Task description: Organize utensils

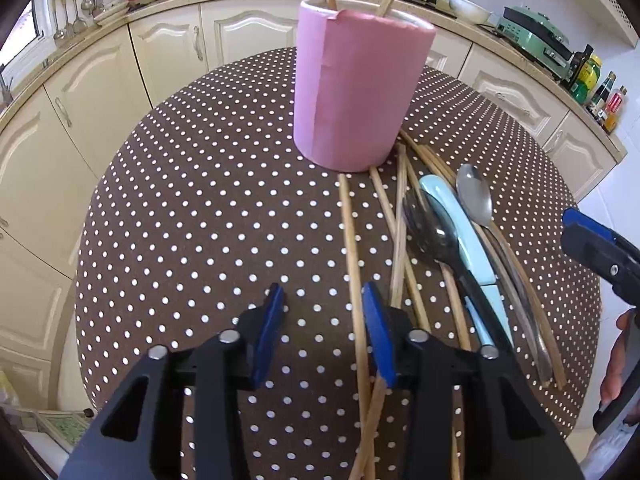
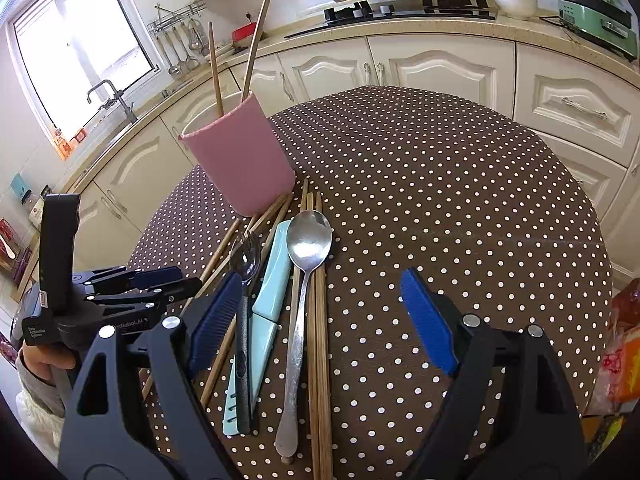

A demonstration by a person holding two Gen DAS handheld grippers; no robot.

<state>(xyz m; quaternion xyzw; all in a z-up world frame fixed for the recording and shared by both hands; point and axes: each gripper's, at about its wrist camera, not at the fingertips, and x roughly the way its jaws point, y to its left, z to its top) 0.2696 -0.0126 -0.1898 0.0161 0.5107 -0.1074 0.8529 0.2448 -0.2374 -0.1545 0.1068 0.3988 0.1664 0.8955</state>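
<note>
One loose chopstick (image 1: 352, 256) lies on the dotted desk (image 1: 200, 220), running from the pink holder (image 1: 352, 92) back between the left tool (image 1: 322, 300) fingers, which stand apart around it, not yet pinching. Thin, stiff, light, likely to roll; best pinched mid-shaft. Its near end hides beneath the tool. The right tool (image 2: 320, 300) gapes empty above the spoon (image 2: 306, 264).

Black claw (image 1: 322, 298) arms, blue ribbed pads (image 2: 428, 320), silver rivets, white knit sleeve (image 2: 36, 408)
</note>
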